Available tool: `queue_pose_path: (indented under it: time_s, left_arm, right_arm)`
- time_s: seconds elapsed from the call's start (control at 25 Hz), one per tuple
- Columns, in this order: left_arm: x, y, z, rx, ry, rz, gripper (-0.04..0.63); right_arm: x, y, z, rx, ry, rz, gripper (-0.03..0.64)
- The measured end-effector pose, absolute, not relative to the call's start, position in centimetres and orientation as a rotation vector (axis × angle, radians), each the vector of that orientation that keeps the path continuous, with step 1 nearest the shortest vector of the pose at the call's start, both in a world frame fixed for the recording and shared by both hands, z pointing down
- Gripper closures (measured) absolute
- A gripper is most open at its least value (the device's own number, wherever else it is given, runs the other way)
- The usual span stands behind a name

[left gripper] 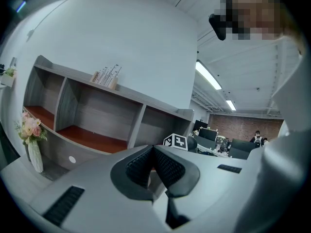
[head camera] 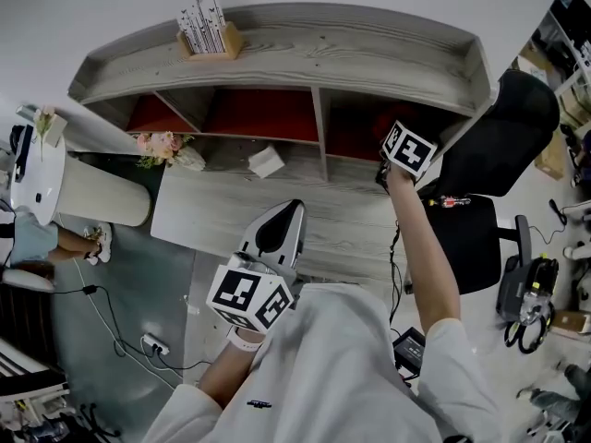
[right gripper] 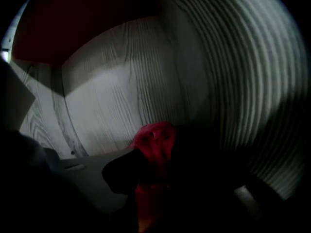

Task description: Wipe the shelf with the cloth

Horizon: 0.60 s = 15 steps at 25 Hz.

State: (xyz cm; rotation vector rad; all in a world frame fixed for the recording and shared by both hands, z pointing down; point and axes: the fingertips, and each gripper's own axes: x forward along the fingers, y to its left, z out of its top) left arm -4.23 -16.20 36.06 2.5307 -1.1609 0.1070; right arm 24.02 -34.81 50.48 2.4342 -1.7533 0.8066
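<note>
The grey wooden shelf [head camera: 305,49] has three red-floored bays; it also shows in the left gripper view as the shelf [left gripper: 97,115]. My right gripper [head camera: 395,160] reaches into the right bay, its marker cube at the bay's mouth. In the right gripper view the red cloth [right gripper: 154,144] is pinched between the dark jaws of the right gripper [right gripper: 158,171], close to the bay's pale wood-grain back wall [right gripper: 121,96]. My left gripper [head camera: 277,233] hangs low in front of the desk, jaws closed with nothing between them, seen as the left gripper [left gripper: 153,164].
A holder of books [head camera: 208,28] stands on the shelf top. A white box [head camera: 266,161] and a vase of pink flowers [head camera: 166,149] sit on the desk [head camera: 231,210] under the shelf. A black office chair [head camera: 499,146] is at the right. Cables run on the floor.
</note>
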Motion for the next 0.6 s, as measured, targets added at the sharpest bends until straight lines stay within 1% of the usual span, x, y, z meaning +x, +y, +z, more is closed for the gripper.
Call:
queue_pose_path:
  time_s: [0.12, 0.32, 0.6]
  left_arm:
    - [-4.3, -16.5, 35.9, 2.532, -1.161, 0.103, 0.589]
    - [-4.8, -17.0, 36.4, 2.516, -1.176, 0.102, 0.589]
    - [-4.9, -17.6, 36.0, 2.515, -1.176, 0.102, 0.589]
  right_arm:
    - [24.8, -34.3, 50.9, 2.590, -1.682, 0.934, 0.505]
    - [26.0, -32.9, 50.8, 2.925, -1.597, 1.290, 0.506]
    - [27.1, -31.9, 51.7, 3.089, -1.432, 1.550, 0.506]
